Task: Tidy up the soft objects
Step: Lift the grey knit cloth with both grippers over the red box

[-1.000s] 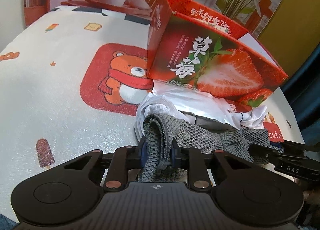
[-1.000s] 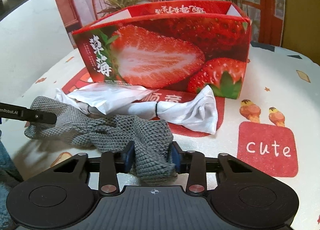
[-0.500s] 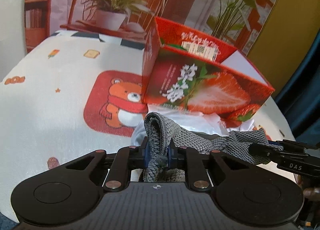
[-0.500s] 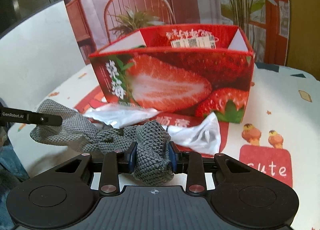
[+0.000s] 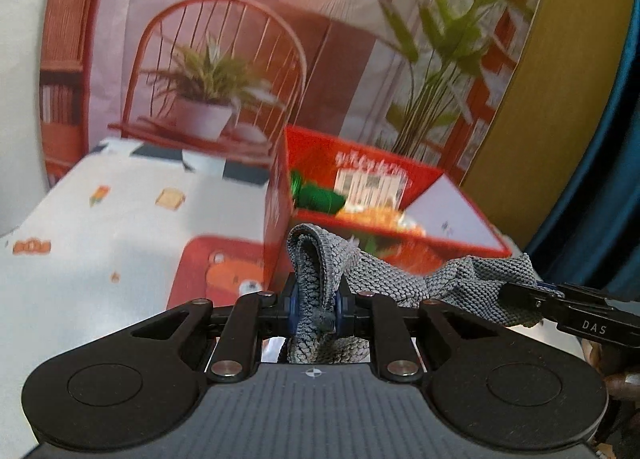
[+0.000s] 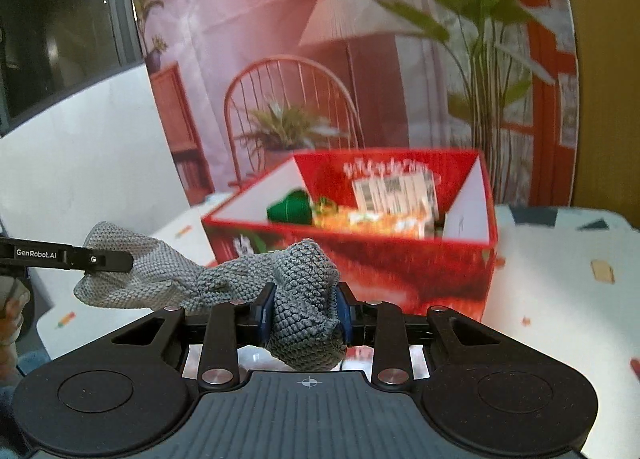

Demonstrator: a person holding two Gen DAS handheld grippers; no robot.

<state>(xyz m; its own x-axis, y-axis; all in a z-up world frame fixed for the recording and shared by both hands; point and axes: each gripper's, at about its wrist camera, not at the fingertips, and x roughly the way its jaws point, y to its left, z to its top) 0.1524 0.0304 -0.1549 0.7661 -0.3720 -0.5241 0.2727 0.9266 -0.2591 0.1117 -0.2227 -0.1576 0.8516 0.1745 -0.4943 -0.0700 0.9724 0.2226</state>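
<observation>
A grey knitted cloth (image 5: 404,279) hangs stretched between my two grippers, lifted above the table in front of the red strawberry box (image 5: 400,227). My left gripper (image 5: 316,305) is shut on one end of the cloth. My right gripper (image 6: 306,311) is shut on the other bunched end (image 6: 304,291); the cloth (image 6: 168,275) runs left to the other gripper's fingers (image 6: 100,259). The open box (image 6: 360,251) holds a green item (image 6: 290,209) and orange-yellow items; both views are blurred.
The table has a white cloth with cartoon prints, including a bear patch (image 5: 224,271). A backdrop picture of a chair, lamp and plants stands behind the box. A dark blue curtain (image 5: 592,179) is at the right of the left wrist view.
Both grippers have risen with the grey cloth, lifting it off the table to box-top height. The white cloth by the box has dropped out of view. The box interior now shows.
</observation>
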